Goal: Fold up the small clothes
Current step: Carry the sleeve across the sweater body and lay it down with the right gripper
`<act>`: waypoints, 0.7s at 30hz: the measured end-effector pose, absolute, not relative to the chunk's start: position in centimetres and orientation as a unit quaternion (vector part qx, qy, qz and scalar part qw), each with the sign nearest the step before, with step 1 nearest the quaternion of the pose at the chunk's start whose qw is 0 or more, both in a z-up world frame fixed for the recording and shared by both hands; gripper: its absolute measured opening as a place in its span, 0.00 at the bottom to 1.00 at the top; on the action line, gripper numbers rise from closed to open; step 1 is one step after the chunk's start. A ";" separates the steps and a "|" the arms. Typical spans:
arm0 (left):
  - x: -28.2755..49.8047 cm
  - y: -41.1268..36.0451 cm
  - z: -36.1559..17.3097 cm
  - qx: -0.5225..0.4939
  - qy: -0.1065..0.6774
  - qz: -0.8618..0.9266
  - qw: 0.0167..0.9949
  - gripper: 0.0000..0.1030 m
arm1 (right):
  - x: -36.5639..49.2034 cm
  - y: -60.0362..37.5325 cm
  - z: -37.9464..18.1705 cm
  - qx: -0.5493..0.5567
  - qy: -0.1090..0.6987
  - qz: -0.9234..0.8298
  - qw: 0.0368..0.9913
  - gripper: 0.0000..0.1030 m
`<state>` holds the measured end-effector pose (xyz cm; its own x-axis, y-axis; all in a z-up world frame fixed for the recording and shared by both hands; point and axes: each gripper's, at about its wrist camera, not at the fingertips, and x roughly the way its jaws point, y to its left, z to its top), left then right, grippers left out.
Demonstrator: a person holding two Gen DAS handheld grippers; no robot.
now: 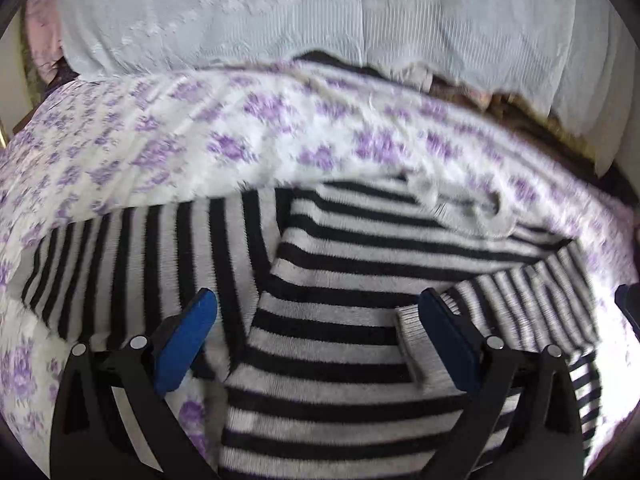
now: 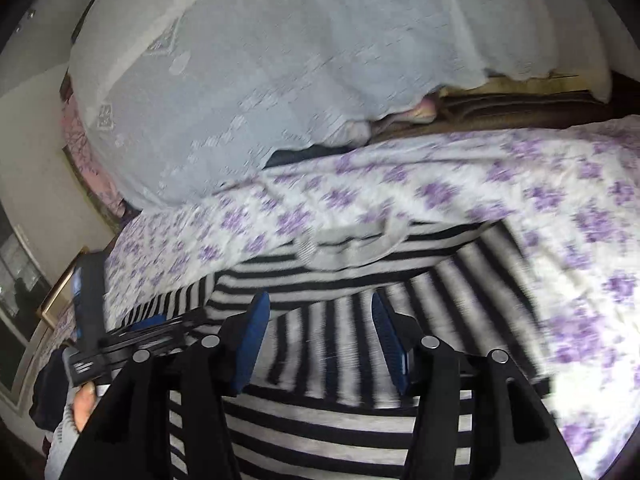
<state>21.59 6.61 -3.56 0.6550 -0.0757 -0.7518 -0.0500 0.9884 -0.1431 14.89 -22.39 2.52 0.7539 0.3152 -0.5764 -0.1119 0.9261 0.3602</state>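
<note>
A black-and-white striped sweater (image 1: pixel 340 272) lies spread on a bed, collar away from me, with its right sleeve folded across the body. It also shows in the right wrist view (image 2: pixel 360 360). My left gripper (image 1: pixel 318 300) is open wide and empty, hovering over the sweater's middle, its right blue pad near the folded sleeve's grey cuff (image 1: pixel 416 344). My right gripper (image 2: pixel 320 304) is open and empty just above the folded sleeve. The left gripper (image 2: pixel 132 340) shows at the left of the right wrist view.
The bed is covered by a white sheet with purple flowers (image 1: pixel 240 136). A pale blue lace cover (image 1: pixel 280 12) drapes over piled bedding behind it. Brown blankets (image 2: pixel 500 112) lie at the back right. A wall and a framed window (image 2: pixel 24 272) stand to the left.
</note>
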 end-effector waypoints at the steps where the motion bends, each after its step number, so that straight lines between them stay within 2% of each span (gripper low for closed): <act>1: 21.3 6.4 -3.1 -0.087 0.410 -0.019 0.908 0.95 | 15.1 -23.7 2.6 0.156 0.331 0.099 0.925 0.52; 2: 21.2 5.8 -2.9 -0.087 0.412 -0.032 0.906 0.95 | 15.6 -24.7 2.4 0.159 0.334 0.084 0.925 0.51; 5: 22.2 2.2 -3.4 -0.054 0.430 -0.072 0.898 0.95 | 18.4 -28.4 0.3 0.213 0.361 0.063 0.906 0.31; 8: 23.4 -1.9 -6.3 0.013 0.460 -0.095 0.883 0.96 | 21.2 -32.1 -3.7 0.260 0.400 0.020 0.878 0.26; 9: 24.0 -2.9 -7.9 0.035 0.478 -0.087 0.873 0.96 | 21.7 -33.1 -5.0 0.260 0.412 -0.008 0.873 0.07; 10: 24.7 -3.6 -9.7 0.050 0.498 -0.079 0.862 0.96 | 22.2 -34.7 -6.9 0.272 0.424 -0.024 0.864 0.00; 13: 24.4 -3.2 -9.6 0.037 0.481 -0.084 0.872 0.96 | 21.3 -38.0 -9.1 0.377 0.396 0.019 0.837 0.00; 14: 24.3 -3.1 -9.3 0.037 0.483 -0.082 0.871 0.96 | 21.0 -38.1 -8.7 0.380 0.393 0.015 0.837 0.00; 16: 23.6 -2.7 -8.5 0.039 0.478 -0.074 0.874 0.96 | 19.8 -37.3 -6.7 0.342 0.379 -0.004 0.860 0.07; 20: 22.0 -1.9 -7.6 0.056 0.456 -0.074 0.885 0.96 | 16.6 -33.8 -3.6 0.267 0.368 0.041 0.890 0.07; 21: 22.0 -1.9 -8.3 0.062 0.464 -0.070 0.881 0.96 | 16.1 -32.8 -4.0 0.237 0.387 0.040 0.890 0.10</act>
<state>21.99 -1.86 -8.28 0.5591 -0.0651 -0.8266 0.1806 0.9825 0.0448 16.11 -32.83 -4.04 0.6969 0.2556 -0.6700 0.1121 0.8840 0.4538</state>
